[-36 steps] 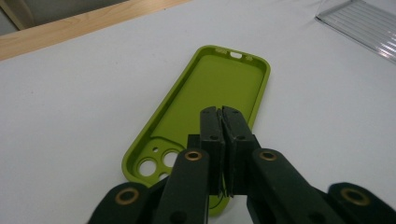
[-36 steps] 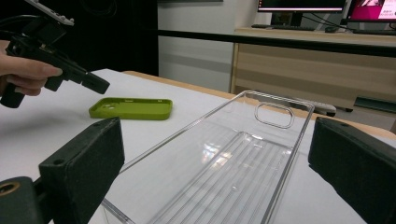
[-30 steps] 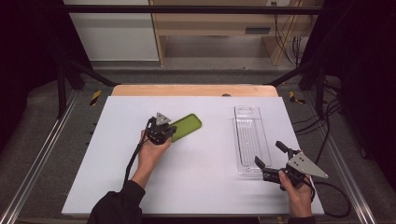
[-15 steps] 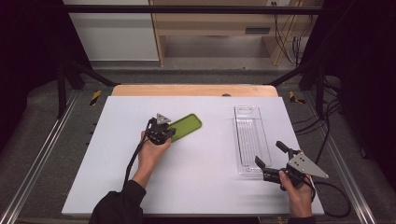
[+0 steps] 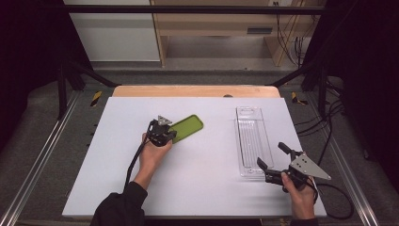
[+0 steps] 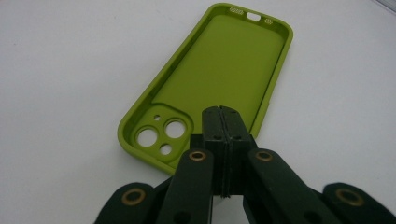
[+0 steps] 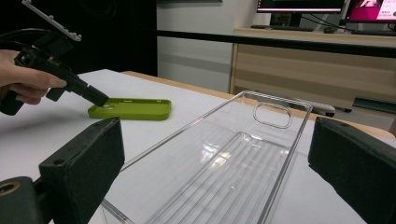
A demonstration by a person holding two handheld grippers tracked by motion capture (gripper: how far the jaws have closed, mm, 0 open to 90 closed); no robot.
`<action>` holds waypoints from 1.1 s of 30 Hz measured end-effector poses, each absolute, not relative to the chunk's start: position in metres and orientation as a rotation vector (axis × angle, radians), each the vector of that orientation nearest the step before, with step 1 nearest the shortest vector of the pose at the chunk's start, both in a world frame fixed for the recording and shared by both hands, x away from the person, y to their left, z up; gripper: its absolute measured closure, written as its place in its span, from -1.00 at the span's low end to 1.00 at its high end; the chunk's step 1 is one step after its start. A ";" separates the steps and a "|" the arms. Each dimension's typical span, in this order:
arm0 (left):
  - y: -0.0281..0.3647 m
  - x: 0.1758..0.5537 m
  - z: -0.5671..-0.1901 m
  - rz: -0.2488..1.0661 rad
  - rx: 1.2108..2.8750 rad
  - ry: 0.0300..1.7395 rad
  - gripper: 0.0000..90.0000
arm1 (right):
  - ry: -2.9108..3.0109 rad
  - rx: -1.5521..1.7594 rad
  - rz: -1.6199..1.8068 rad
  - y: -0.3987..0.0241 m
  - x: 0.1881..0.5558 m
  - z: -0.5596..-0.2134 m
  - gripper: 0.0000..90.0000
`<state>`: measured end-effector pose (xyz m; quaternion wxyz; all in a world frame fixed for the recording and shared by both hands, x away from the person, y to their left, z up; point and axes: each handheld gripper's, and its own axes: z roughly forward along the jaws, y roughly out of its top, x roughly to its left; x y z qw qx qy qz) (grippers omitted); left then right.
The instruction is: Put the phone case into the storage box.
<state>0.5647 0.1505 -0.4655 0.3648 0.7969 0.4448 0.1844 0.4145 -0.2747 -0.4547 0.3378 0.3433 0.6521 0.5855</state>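
Left gripper (image 6: 223,116): jaws pressed together, nothing gripped, tips over green phone case's (image 6: 219,74) camera end.
Right gripper (image 7: 212,163): spread wide around clear tray's (image 7: 233,158) near end, no contact seen.
Table (image 5: 117,141): case lying open-side up, well apart from tray.
Camera cutouts: seen in left gripper view.

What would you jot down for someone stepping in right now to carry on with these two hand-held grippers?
Left gripper: jaws shut with nothing between them, tip at the camera-hole end of the green phone case.
Right gripper: jaws open wide at the near end of the clear plastic tray, not gripping it.
Case lies open side up on the white table, left of the tray and apart from it.
Done: nothing lifted.
Left: probably grasp the case and move it to the tray.
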 end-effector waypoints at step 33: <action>0.177 0.500 -0.471 0.406 2.155 1.076 1.00 | 1.712 0.888 1.505 -0.272 0.414 -0.455 -0.91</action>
